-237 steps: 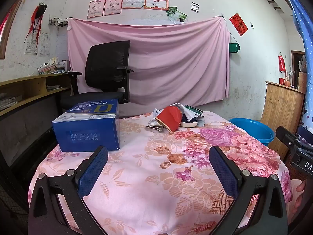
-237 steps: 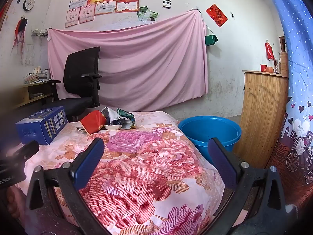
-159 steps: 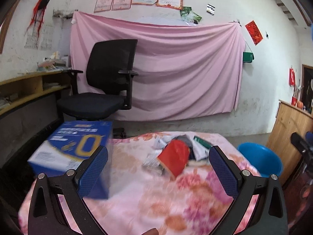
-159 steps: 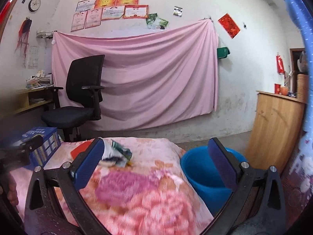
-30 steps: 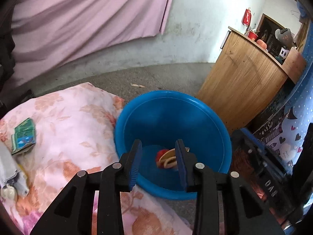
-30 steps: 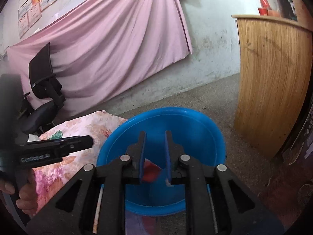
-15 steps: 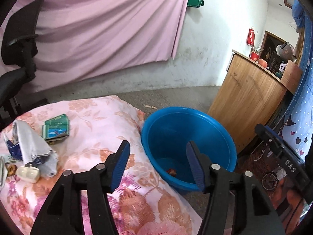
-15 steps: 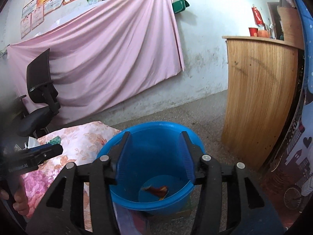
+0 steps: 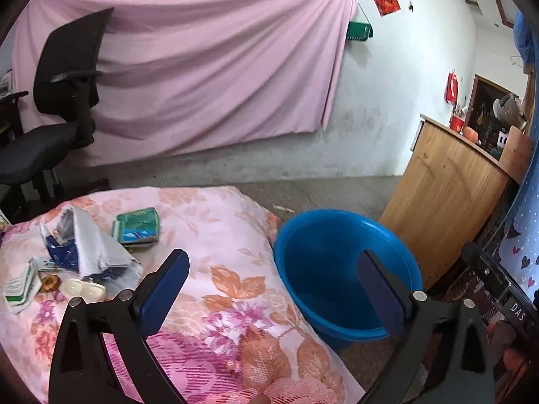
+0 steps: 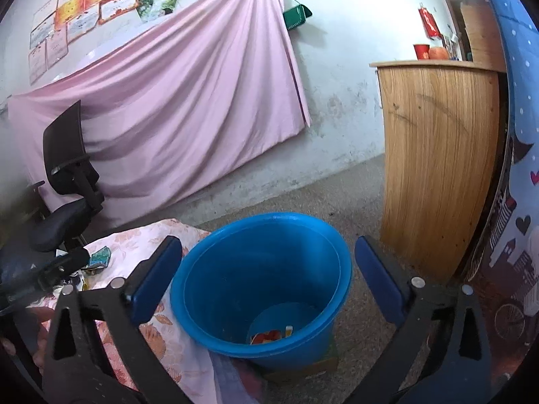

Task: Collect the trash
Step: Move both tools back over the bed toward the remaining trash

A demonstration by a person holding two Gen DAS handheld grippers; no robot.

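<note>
Below the wide-open, empty right claw [image 10: 266, 276] sits a round blue plastic tub [image 10: 215, 306] on concrete floor, red scraps [image 10: 266, 336] at its bottom. Left of the spread, empty left claw [image 9: 273, 282], wrappers [image 9: 84, 249] litter a floral pink cloth [image 9: 229, 289]. "DAS" marks the other handle.

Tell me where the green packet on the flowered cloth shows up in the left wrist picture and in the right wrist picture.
Left wrist: green packet lies left of centre, beside the crumpled paper.
Right wrist: green packet is small at the far left, behind the other gripper's tip.
Shared landmark: blue basin.
</note>
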